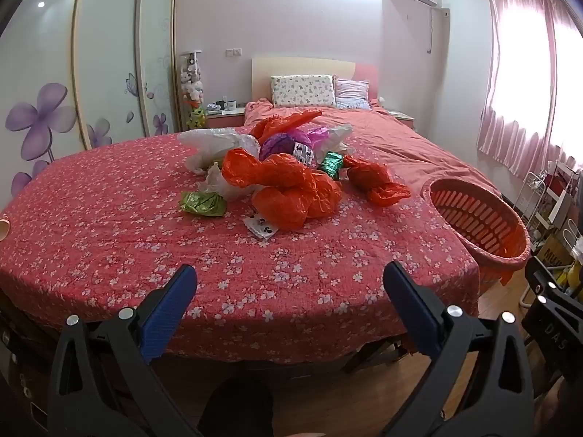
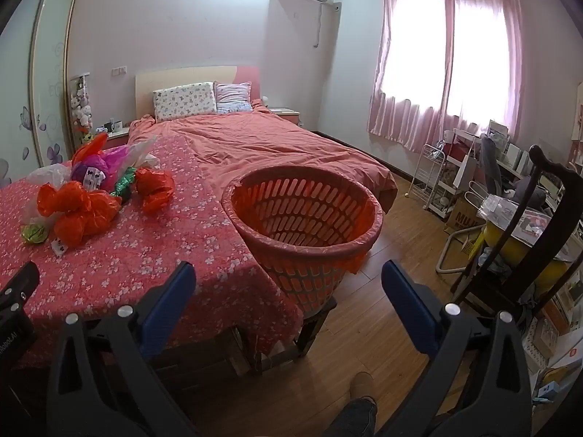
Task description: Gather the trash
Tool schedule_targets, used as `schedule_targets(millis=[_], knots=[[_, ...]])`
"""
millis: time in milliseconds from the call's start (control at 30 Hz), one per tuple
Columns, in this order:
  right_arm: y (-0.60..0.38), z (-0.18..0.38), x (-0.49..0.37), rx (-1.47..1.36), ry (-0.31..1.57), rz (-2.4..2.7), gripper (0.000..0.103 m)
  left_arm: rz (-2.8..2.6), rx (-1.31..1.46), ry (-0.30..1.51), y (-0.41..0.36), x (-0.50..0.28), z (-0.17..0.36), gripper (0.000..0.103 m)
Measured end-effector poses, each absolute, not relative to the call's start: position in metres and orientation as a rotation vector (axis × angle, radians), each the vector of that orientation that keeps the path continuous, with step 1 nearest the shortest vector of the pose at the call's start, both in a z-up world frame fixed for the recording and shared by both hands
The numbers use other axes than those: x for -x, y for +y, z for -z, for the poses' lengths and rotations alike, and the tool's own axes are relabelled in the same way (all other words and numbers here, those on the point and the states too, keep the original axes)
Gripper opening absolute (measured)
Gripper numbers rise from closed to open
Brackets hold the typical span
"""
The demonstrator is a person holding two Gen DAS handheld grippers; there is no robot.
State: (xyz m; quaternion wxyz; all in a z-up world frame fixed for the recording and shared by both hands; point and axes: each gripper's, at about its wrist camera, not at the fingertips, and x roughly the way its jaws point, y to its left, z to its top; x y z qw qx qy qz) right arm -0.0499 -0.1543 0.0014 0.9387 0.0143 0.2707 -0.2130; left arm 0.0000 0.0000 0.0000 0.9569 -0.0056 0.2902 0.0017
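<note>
Trash pile (image 1: 288, 178) of crumpled plastic bags sits mid-table (image 1: 109, 240), orange basket (image 2: 302, 218) just off its right edge. Left hand-held gripper (image 1: 289, 284) and right hand-held gripper (image 2: 288, 284) both spread wide, holding nothing.

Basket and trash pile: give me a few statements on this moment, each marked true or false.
1. The basket holds several crumpled bags. False: only its liner shows inside.
2. The trash pile lies on the flowered cloth. True.
3. The left gripper is shut on a green wrapper. False: its jaws are open and empty.
4. The right gripper is open. True.
</note>
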Motion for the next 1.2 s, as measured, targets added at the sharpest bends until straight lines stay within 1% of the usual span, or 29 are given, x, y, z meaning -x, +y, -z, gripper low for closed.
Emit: schedule_targets(millis=[1200], knots=[[-0.1534, -0.0010, 0.0491, -0.029, 0.554, 0.435, 0.099, 0.000, 0.017, 0.594, 0.0001, 0.0002, -0.0001, 0.101]])
